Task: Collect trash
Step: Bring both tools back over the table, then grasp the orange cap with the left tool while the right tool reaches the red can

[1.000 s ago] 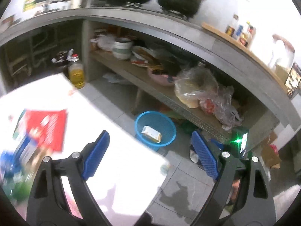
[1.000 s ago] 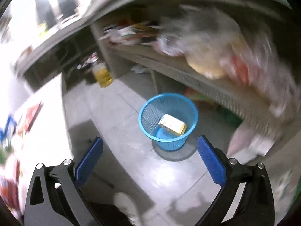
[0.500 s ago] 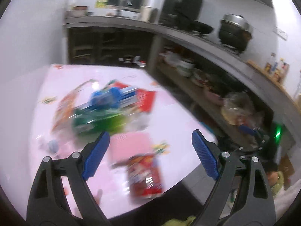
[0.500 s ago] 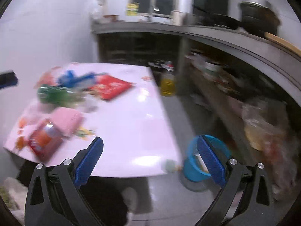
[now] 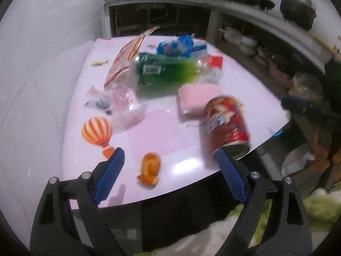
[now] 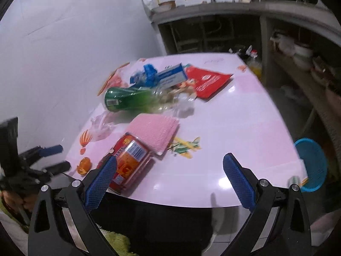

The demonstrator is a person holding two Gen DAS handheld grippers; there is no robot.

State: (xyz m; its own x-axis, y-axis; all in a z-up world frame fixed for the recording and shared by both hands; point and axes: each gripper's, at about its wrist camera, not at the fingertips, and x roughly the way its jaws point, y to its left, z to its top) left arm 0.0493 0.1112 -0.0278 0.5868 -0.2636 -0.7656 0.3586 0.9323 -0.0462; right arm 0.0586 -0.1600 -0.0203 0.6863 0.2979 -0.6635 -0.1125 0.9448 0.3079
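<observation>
Left wrist view: left gripper [image 5: 169,166] gapes wide and empty over the bench [image 5: 162,132] edge; the red can [image 5: 227,123] lies on its side just beyond the right finger.
Right wrist view: right gripper [image 6: 170,172] spread, empty; blue basket [image 6: 311,166] waits on the floor, right of the bench.
Technique: straddle the can across its body, square on.
Change: half a second ago both views sat farther back; the can is now nearer.
</observation>
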